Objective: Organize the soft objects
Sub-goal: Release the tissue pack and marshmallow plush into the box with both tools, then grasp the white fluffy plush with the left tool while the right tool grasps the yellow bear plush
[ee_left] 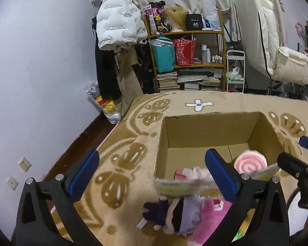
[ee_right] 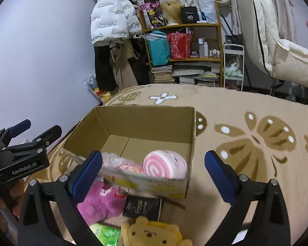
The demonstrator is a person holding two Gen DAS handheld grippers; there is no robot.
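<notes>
An open cardboard box (ee_left: 203,131) (ee_right: 145,121) stands on a tan patterned blanket. Inside it lie a pink swirl roll plush (ee_left: 250,164) (ee_right: 164,164) and pale pink soft items (ee_left: 193,173) (ee_right: 117,162). In front of the box lie a doll in purple with black hair (ee_left: 174,213), a pink plush (ee_left: 205,219) (ee_right: 102,201), a yellow bear plush (ee_right: 154,233), a green packet (ee_right: 106,233) and a black card (ee_right: 142,207). My left gripper (ee_left: 152,172) is open and empty above the doll. My right gripper (ee_right: 154,170) is open and empty over the box's near wall.
The blanket (ee_right: 246,143) covers a bed whose left edge drops to a dark floor by the wall. A shelf unit (ee_left: 186,51) with books and bags, hanging coats (ee_left: 117,24) and a white cart (ee_left: 235,71) stand behind.
</notes>
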